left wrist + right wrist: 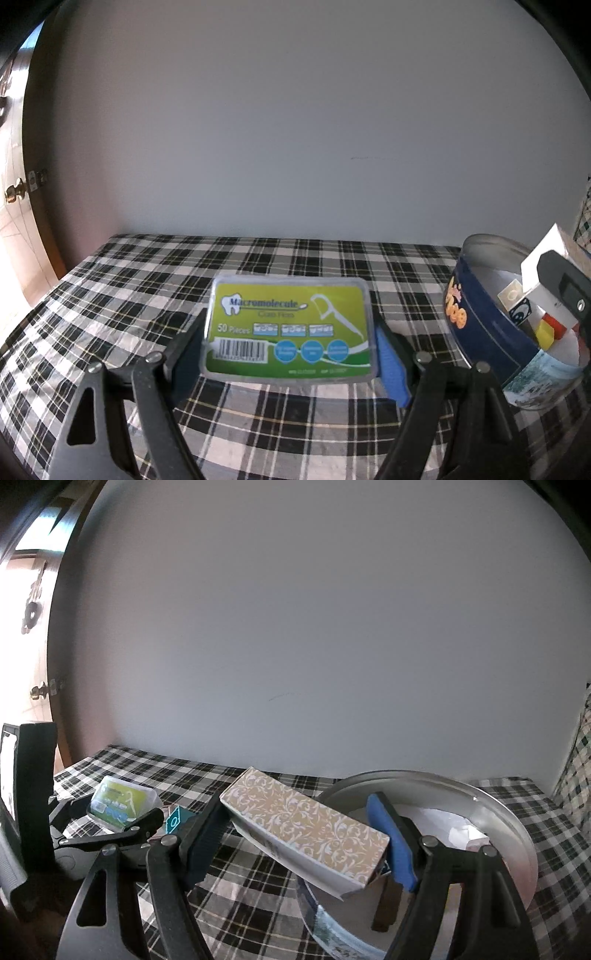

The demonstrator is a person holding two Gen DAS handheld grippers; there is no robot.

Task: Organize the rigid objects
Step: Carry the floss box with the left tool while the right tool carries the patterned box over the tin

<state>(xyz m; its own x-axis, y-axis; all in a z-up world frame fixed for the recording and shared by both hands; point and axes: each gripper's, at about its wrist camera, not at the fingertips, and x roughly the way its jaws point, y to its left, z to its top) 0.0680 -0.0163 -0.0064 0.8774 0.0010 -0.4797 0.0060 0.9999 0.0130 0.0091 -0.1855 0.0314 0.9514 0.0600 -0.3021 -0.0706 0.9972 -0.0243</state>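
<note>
Two grippers, both busy: left gripper (290, 345) is level over the tablecloth (110, 295), clamped on the floss box (290, 325). Right gripper (303, 840) squeezes a patterned box (306, 823), tilted over the round tin (517, 827).

green floss case (290, 328) lifted level; gold patterned box (306, 825) tilted (over round tin (517, 834)).
</note>
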